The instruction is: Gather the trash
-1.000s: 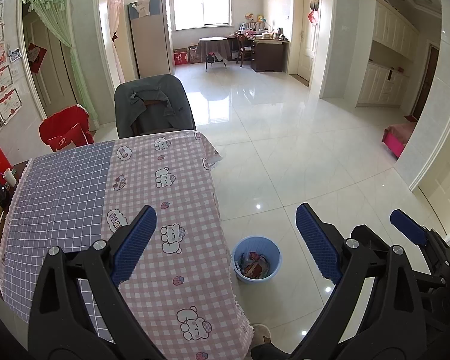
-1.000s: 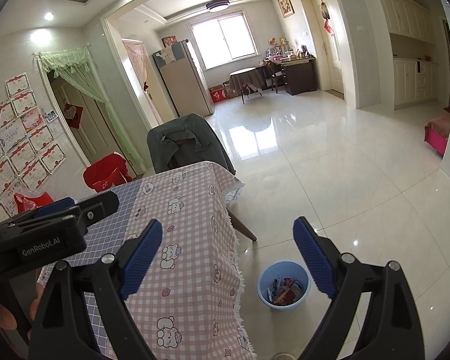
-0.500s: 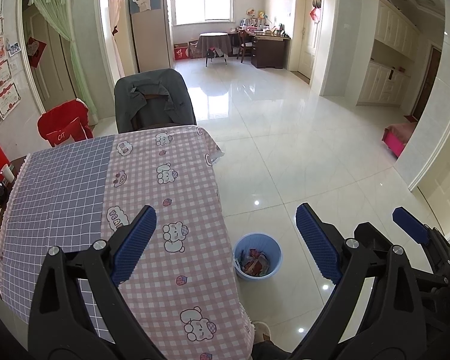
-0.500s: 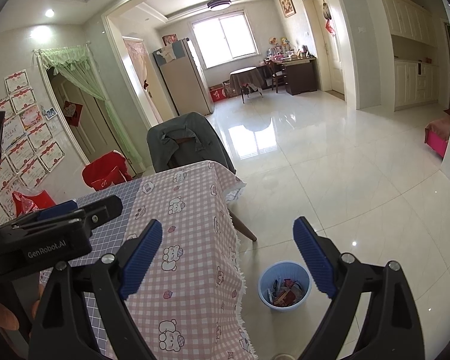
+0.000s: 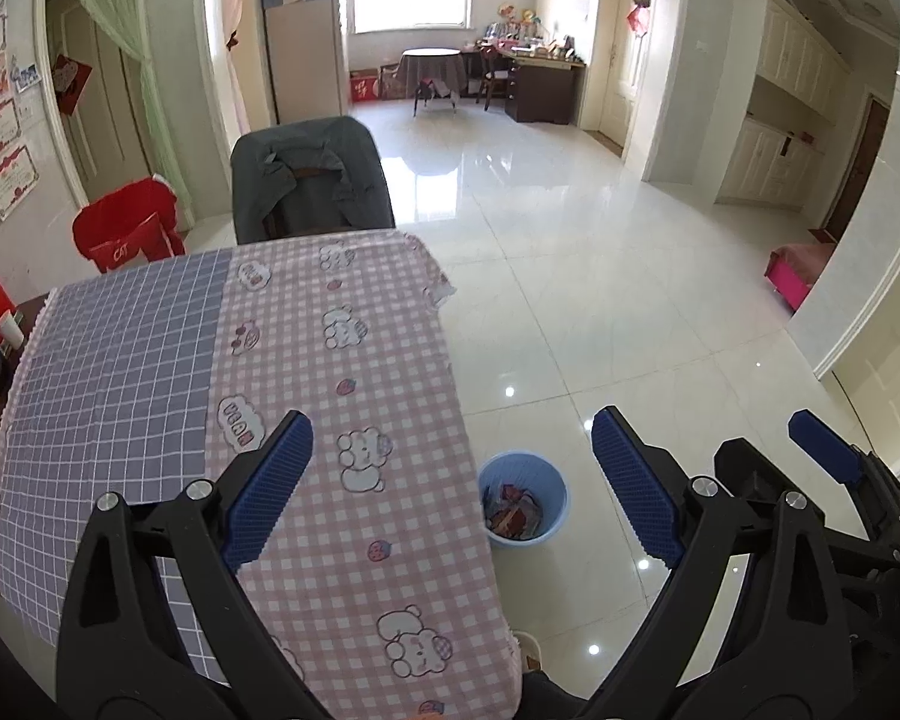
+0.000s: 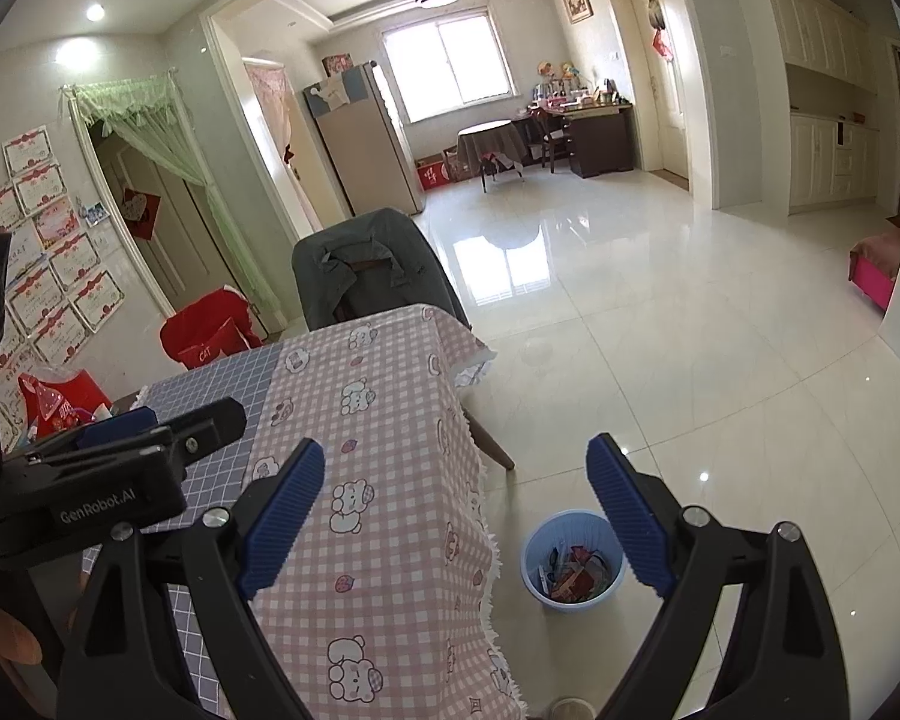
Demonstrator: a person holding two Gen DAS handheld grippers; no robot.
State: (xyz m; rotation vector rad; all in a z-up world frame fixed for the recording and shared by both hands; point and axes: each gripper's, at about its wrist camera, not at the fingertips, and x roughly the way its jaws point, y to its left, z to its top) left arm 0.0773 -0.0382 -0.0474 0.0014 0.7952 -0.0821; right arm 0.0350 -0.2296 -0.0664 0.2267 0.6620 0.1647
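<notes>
I am holding both the left tool (image 5: 450,468) and right tool (image 6: 456,498) spread and empty; the wrappers in the bin (image 6: 572,564) look light, crinkly, best pinched at an edge.

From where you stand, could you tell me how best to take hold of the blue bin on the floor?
Grip the blue bin by its upper rim from above, probably: it stands upright with its mouth open, wrappers inside, and the tablecloth hangs close on one side, so take the floor-side rim.

Near edge of the tablecloth (image 5: 354,540) behind the hand-held gripper; trash (image 6: 573,573) in the bin indistinct.
</notes>
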